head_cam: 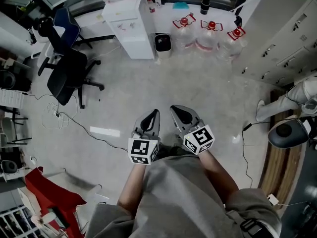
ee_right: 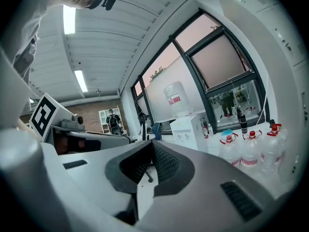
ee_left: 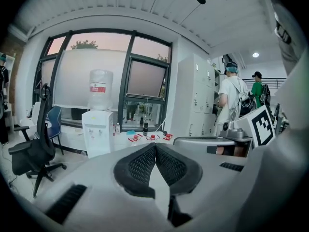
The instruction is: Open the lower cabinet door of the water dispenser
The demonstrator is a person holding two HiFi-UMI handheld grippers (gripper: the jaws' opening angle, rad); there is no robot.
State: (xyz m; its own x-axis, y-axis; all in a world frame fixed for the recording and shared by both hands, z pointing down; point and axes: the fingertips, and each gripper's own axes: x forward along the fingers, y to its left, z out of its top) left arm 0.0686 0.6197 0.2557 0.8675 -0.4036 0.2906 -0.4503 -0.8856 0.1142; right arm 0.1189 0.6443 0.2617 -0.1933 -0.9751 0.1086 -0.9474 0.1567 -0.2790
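The white water dispenser (head_cam: pixel 130 25) stands by the far window wall with a bottle on top; it also shows in the left gripper view (ee_left: pixel 98 132) and the right gripper view (ee_right: pixel 188 129). Its lower cabinet door (head_cam: pixel 137 44) looks closed. Both grippers are held side by side over the floor, well short of it. My left gripper (head_cam: pixel 155 113) is shut with nothing in it, its tips meeting (ee_left: pixel 155 146). My right gripper (head_cam: pixel 173 108) is shut and empty too (ee_right: pixel 152 142).
A small black bin (head_cam: pixel 162 42) stands right of the dispenser, then three water bottles with red caps (head_cam: pixel 211 33). A black office chair (head_cam: pixel 69 73) and floor cables (head_cam: pixel 81 128) lie to the left. Grey lockers (head_cam: pixel 282 38) line the right wall, where people stand (ee_left: pixel 231 100).
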